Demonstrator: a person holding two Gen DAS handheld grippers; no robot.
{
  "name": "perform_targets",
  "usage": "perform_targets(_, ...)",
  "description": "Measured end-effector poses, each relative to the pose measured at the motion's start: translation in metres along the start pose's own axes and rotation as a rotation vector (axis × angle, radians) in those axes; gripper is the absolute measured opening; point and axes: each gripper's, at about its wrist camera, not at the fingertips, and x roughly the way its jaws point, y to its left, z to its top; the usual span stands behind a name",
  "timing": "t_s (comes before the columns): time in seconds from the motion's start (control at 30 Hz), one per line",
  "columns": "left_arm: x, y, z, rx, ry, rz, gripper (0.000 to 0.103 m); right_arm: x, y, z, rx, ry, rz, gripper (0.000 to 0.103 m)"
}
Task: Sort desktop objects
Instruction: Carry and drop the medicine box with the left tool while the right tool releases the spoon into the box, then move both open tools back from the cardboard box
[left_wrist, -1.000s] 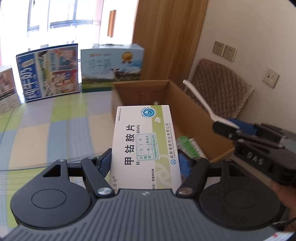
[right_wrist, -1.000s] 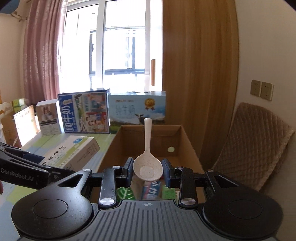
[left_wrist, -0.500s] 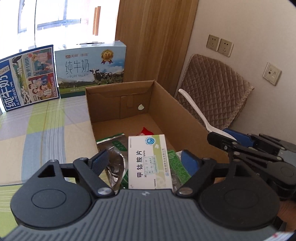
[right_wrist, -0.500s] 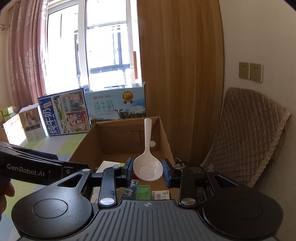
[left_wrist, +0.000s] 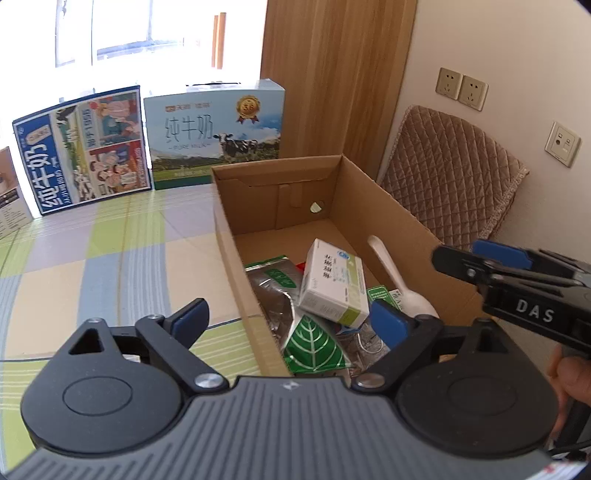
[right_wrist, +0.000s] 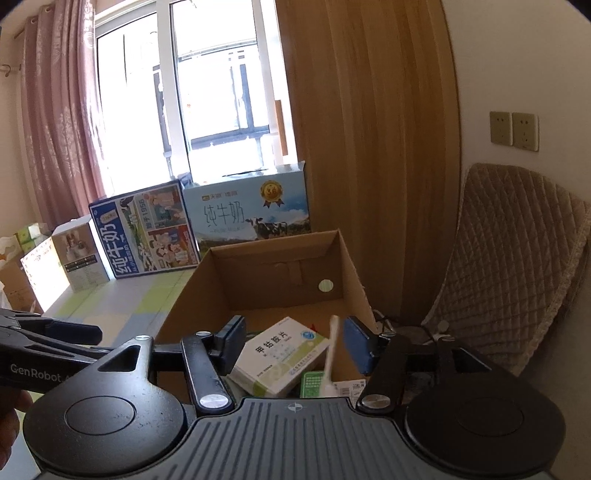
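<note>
**Two more items land in the carton**

Now both grippers hang over the open cardboard box (left_wrist: 388, 206) with their jaws opening and nothing pressed between the pads. The left gripper (left_wrist: 291, 317) stands wide above the near corner; the medicine box (left_wrist: 332, 284) it frames lies free, tilted on the heap inside. The right gripper (right_wrist: 295, 339) is spreading too, and the white plastic spoon (left_wrist: 402, 280) is loose between its pads, blurred in the right wrist view, its bowl low by the right wall and its handle pointing toward the far wall.

Judging by the contents, the sorting is well along: the carton already holds a dark foil pouch (left_wrist: 273, 291), a green leaf-printed packet (left_wrist: 314, 347) and some small green packs under the medicine box. The checked tablecloth (left_wrist: 110, 258) shows nothing loose in these views, though much of the desk is out of frame, so what remains cannot be told.

The medicine box is white with a pale green band, printed in Chinese characters, corners crisp and undented.
</note>
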Motion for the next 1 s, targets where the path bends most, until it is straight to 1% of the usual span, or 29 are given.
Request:
perform_targets(0.03,-0.004,0.0,-0.001,-0.004,-0.002,0.003,0.098,-0.004,0.0,-0.001,0.01,0.008,-0.006,0.062)
perform_targets(0.07,-0.008,0.001,-0.003,-0.007,-0.004,0.007,0.101,-0.009,0.0,-0.001,0.02,0.016,-0.013,0.069)
perform_targets(0.1,-0.013,0.001,-0.005,-0.011,-0.005,0.011,0.102,-0.013,0.001,-0.002,0.028,0.024,-0.02,0.075)
perform_targets(0.13,-0.017,0.001,-0.006,-0.014,-0.004,0.015,0.101,-0.019,0.002,-0.002,0.034,0.034,-0.024,0.078)
perform_targets(0.2,-0.026,0.001,-0.012,-0.024,0.006,0.02,0.102,-0.032,0.005,-0.004,0.035,0.05,-0.027,0.088)
perform_targets(0.3,-0.042,-0.001,-0.022,-0.039,0.019,0.036,0.102,-0.053,0.014,-0.009,0.015,0.084,-0.027,0.098)
perform_targets(0.37,-0.053,-0.003,-0.03,-0.054,0.028,0.043,0.102,-0.067,0.018,-0.013,0.012,0.105,-0.027,0.101)
perform_targets(0.53,-0.084,-0.01,-0.048,-0.087,0.051,0.036,0.102,-0.101,0.029,-0.026,0.013,0.166,-0.029,0.101)
perform_targets(0.73,-0.12,-0.021,-0.069,-0.114,0.068,0.033,0.102,-0.14,0.033,-0.04,0.03,0.194,-0.053,0.101)
perform_targets(0.87,-0.138,-0.027,-0.08,-0.139,0.073,0.023,0.102,-0.157,0.04,-0.046,0.008,0.216,-0.053,0.101)
perform_targets(1.0,-0.151,-0.032,-0.088,-0.142,0.072,0.034,0.102,-0.168,0.047,-0.051,-0.008,0.237,-0.05,0.101)
